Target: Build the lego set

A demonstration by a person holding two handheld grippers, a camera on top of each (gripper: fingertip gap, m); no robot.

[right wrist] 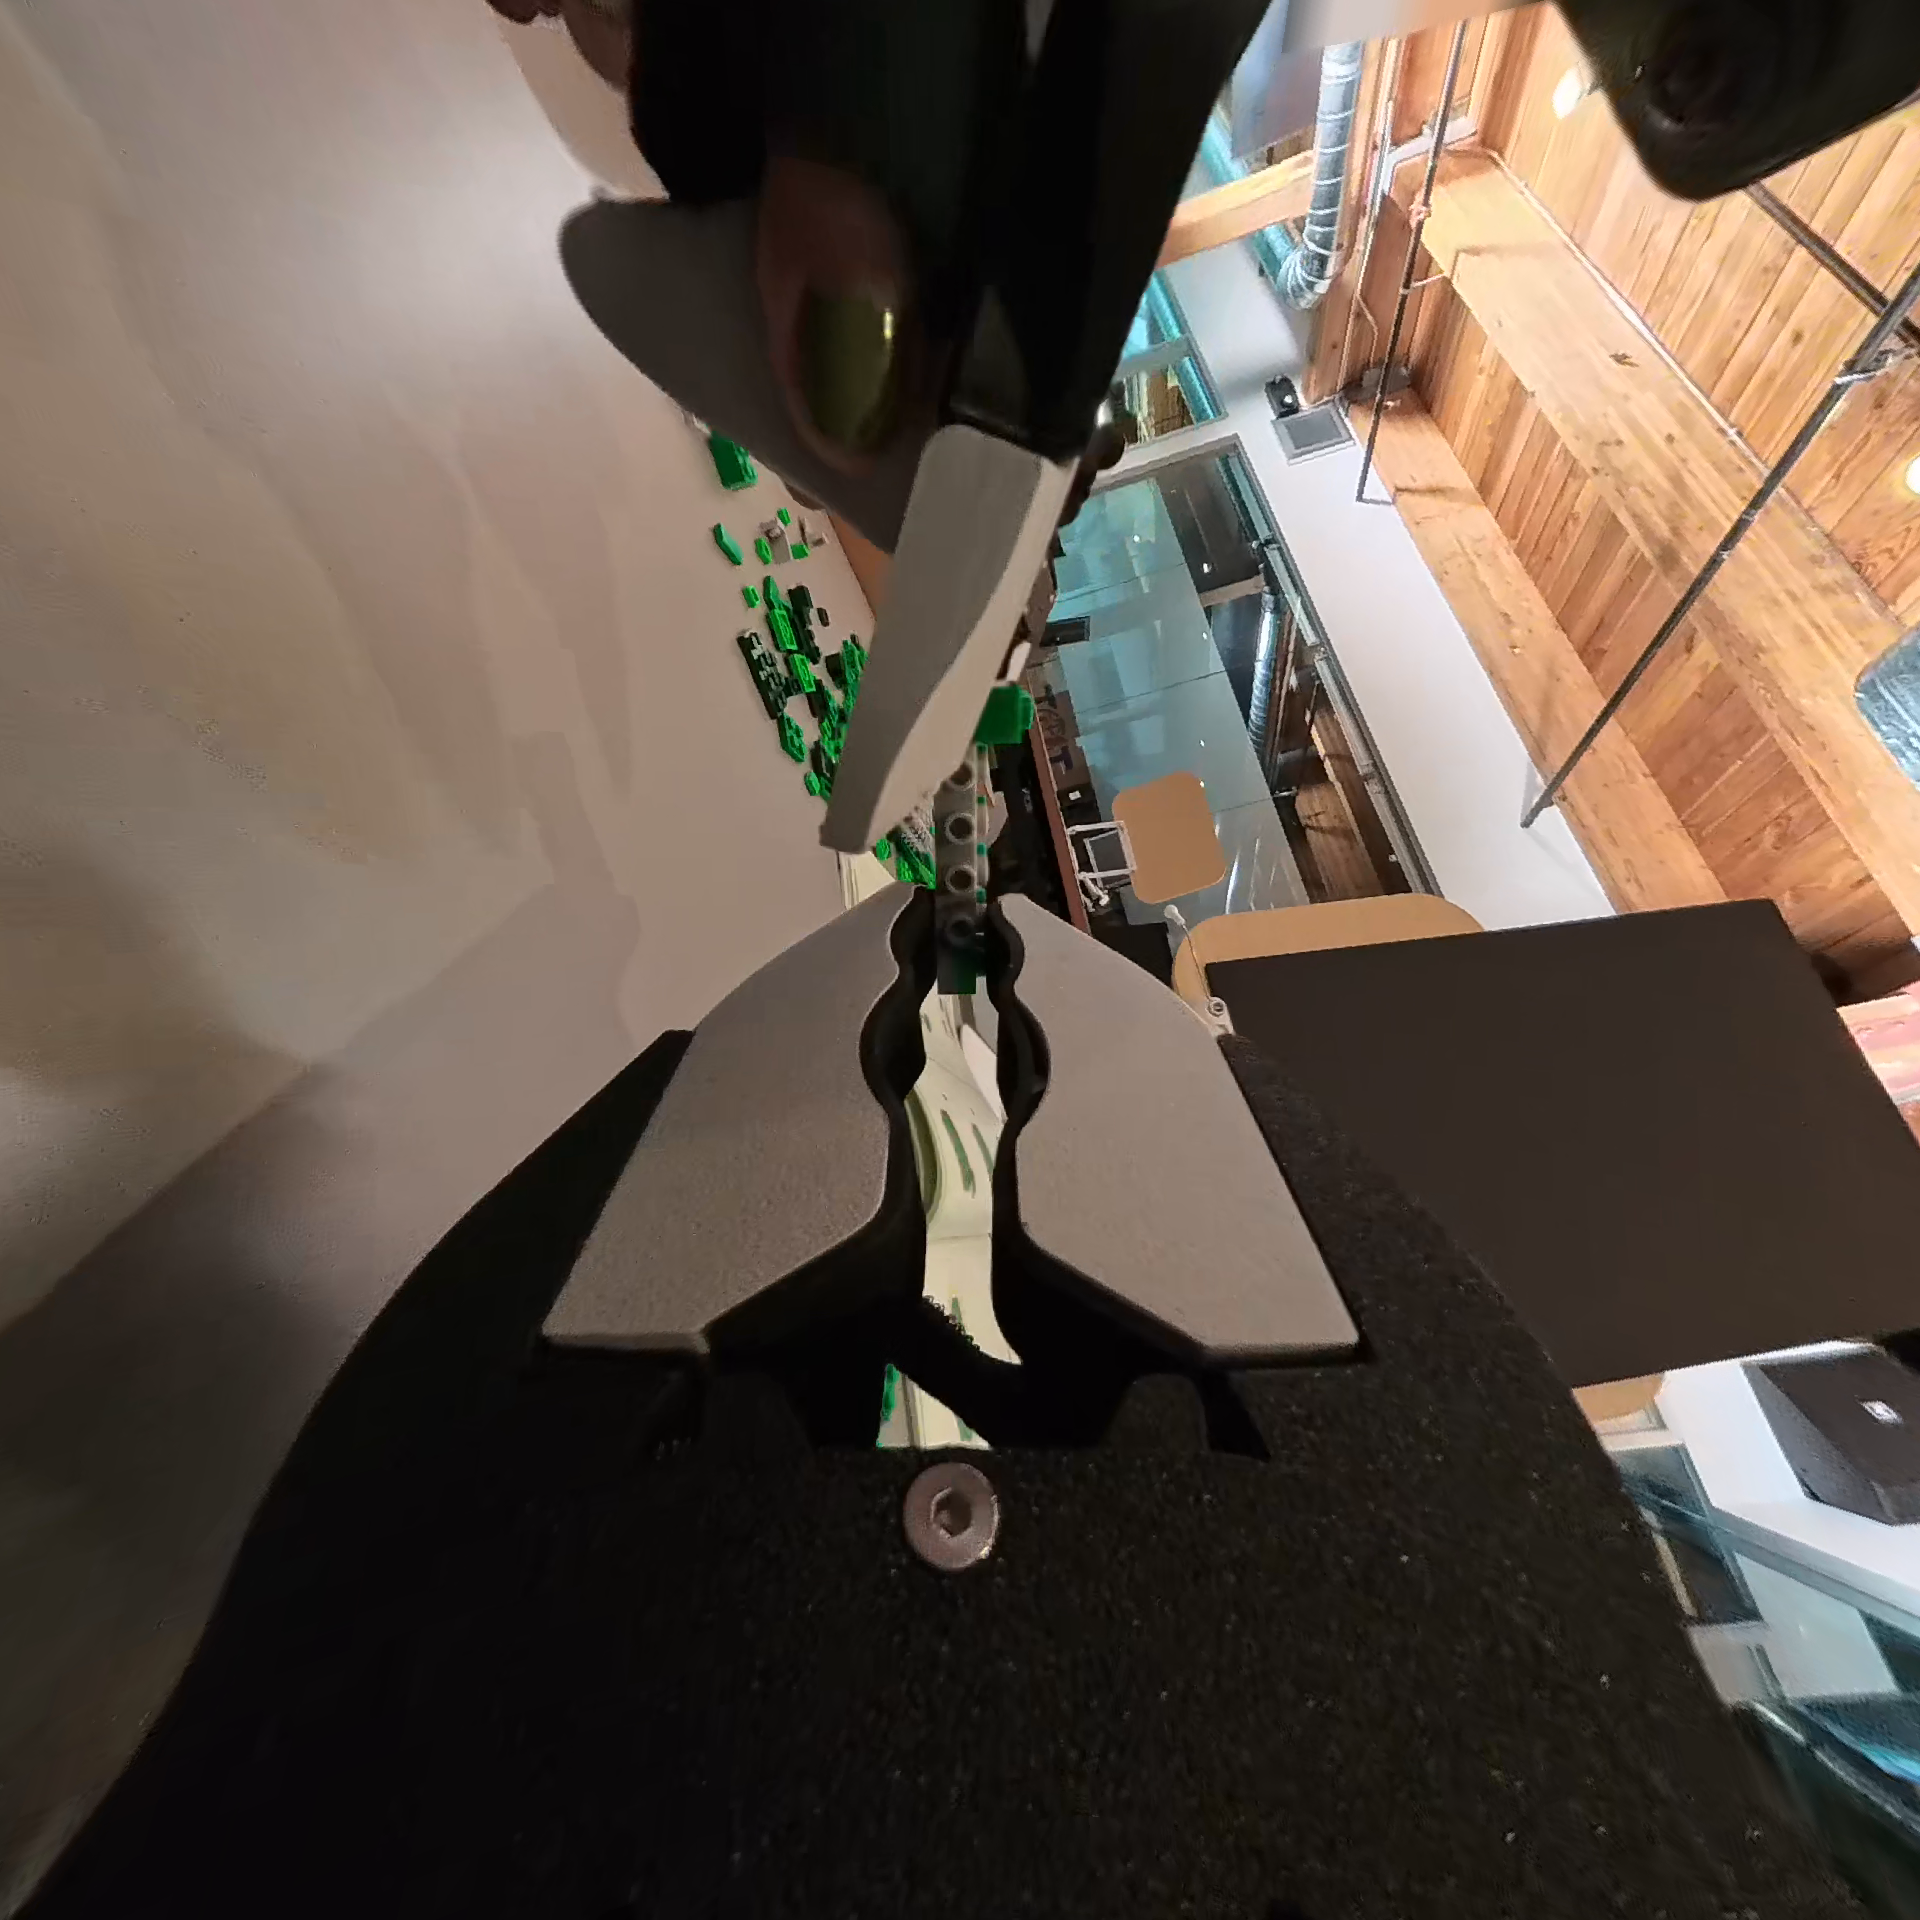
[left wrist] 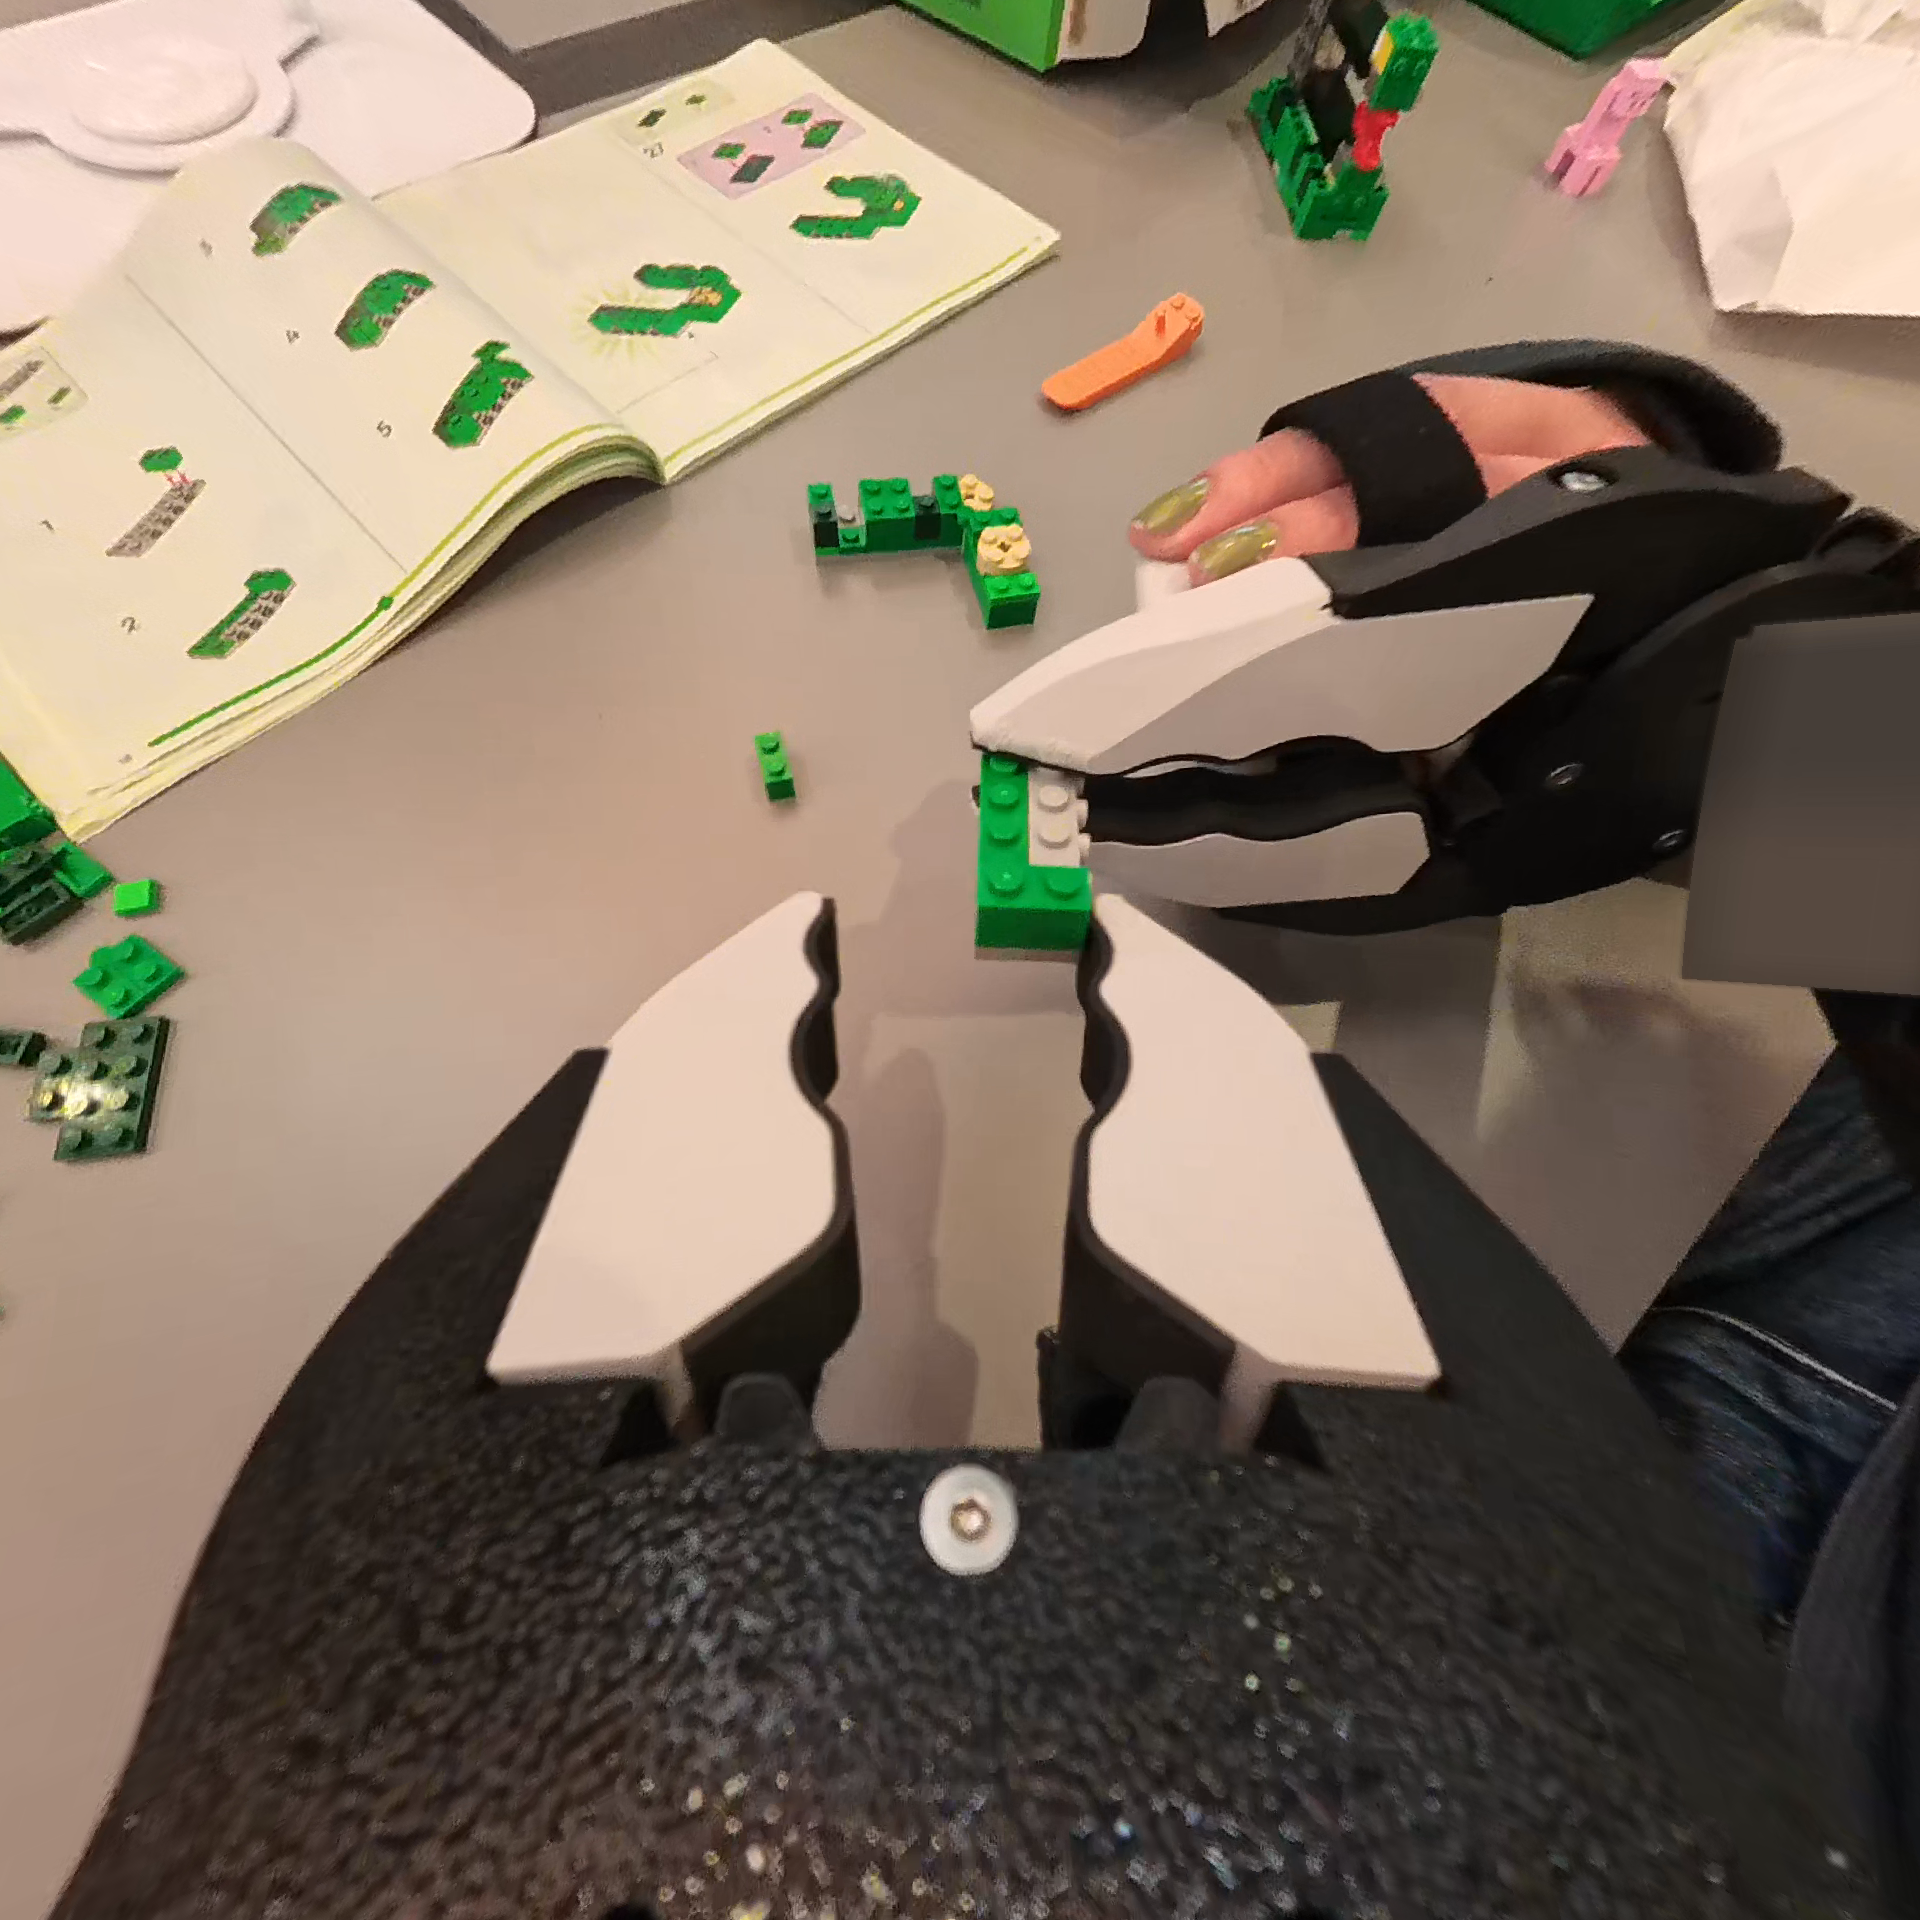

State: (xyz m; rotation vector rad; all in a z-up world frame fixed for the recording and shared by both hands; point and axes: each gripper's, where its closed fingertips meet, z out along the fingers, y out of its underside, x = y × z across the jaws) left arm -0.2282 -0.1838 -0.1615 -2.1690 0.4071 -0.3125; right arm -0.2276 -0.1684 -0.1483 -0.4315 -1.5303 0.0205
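Right gripper clamped on green-and-grey L-shaped lego assembly, mid-desk. Left gripper spread wide, empty, just beside. Bare desk around; open instruction booklet toward far left edge.

two grippers, one booklet, one orange separator, one pink pig.

A small lego piece made of green bricks with a grey brick on top is held up off the grey table. A bigger bent piece lies flat on the table farther back. It is green with some tan round bits on it. One tiny green brick lies alone between them. Loose green bricks and dark green plates lie in a heap at the left. A tall green build stands upright far back.
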